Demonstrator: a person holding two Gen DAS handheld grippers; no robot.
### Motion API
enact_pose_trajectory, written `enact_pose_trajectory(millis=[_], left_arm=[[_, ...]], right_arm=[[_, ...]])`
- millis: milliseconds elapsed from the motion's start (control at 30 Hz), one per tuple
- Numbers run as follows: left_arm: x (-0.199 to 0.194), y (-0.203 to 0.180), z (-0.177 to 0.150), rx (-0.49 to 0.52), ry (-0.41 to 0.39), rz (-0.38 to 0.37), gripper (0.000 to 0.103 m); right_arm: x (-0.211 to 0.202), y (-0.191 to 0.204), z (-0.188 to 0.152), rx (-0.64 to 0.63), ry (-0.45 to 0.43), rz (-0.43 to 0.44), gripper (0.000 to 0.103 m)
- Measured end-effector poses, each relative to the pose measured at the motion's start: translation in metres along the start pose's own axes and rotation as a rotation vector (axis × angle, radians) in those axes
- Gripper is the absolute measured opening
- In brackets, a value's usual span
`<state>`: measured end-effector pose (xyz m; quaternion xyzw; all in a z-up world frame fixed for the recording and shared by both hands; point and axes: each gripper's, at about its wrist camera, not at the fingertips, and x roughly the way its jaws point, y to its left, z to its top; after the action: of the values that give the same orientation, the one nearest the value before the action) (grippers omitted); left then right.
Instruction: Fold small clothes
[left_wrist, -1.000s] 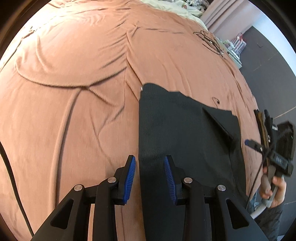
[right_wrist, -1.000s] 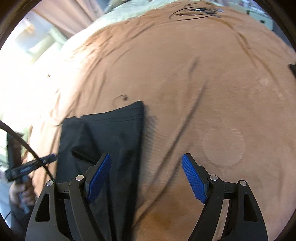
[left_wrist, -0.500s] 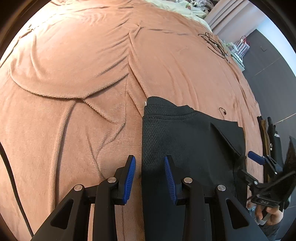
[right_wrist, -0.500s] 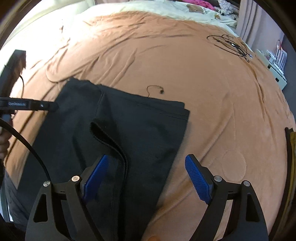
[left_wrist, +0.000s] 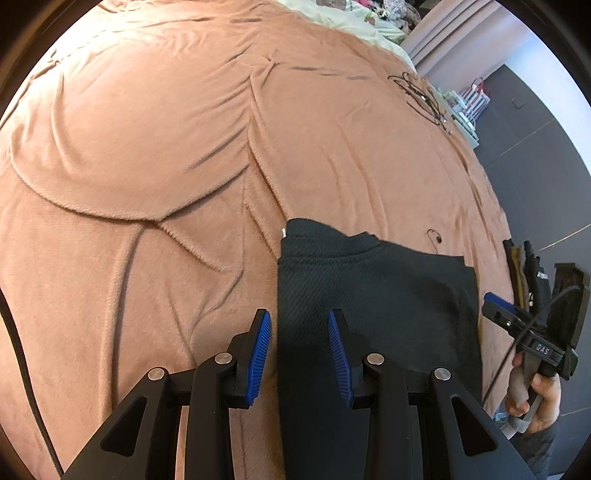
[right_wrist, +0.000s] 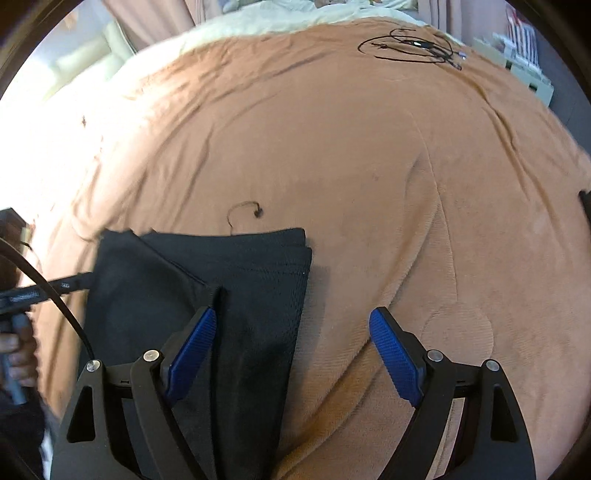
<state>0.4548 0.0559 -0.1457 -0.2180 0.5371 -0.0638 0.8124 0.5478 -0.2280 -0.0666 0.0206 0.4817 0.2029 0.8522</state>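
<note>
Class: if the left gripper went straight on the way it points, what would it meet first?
Most likely the left edge of the black garment, lying on the brown blanket; the left gripper points at it. Depth is unclear.

1. Bed (left_wrist: 147, 147), covered by a creased tan blanket (right_wrist: 369, 166).
2. Black garment (left_wrist: 369, 295) lying flat on the blanket at the near edge, folded in layers.
3. Small wire hook (right_wrist: 243, 208) just beyond the garment.
4. Coiled black cable (right_wrist: 406, 46) at the far side.
5. Pale bedding (right_wrist: 258, 18) past the blanket's far edge.
</note>
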Motion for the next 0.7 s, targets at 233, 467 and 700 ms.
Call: enact_pose_trajectory(millis=[233, 467, 700], left_arm=[[0.013, 0.000, 0.004, -0.015, 0.021, -0.039, 0.034], [0.019, 0.006, 0.012, -0.042, 0.009, -0.095, 0.034], [0.026, 0.010, 0.021, -0.054, 0.000, -0.125, 0.026]], right_arm=[[0.003, -0.038, -0.004, 0.067, 0.032, 0.278, 0.077], [0.029, -0.056, 0.003, 0.085, 0.096, 0.421, 0.063], [0.049, -0.066, 0.016, 0.066, 0.145, 0.546, 0.055]])
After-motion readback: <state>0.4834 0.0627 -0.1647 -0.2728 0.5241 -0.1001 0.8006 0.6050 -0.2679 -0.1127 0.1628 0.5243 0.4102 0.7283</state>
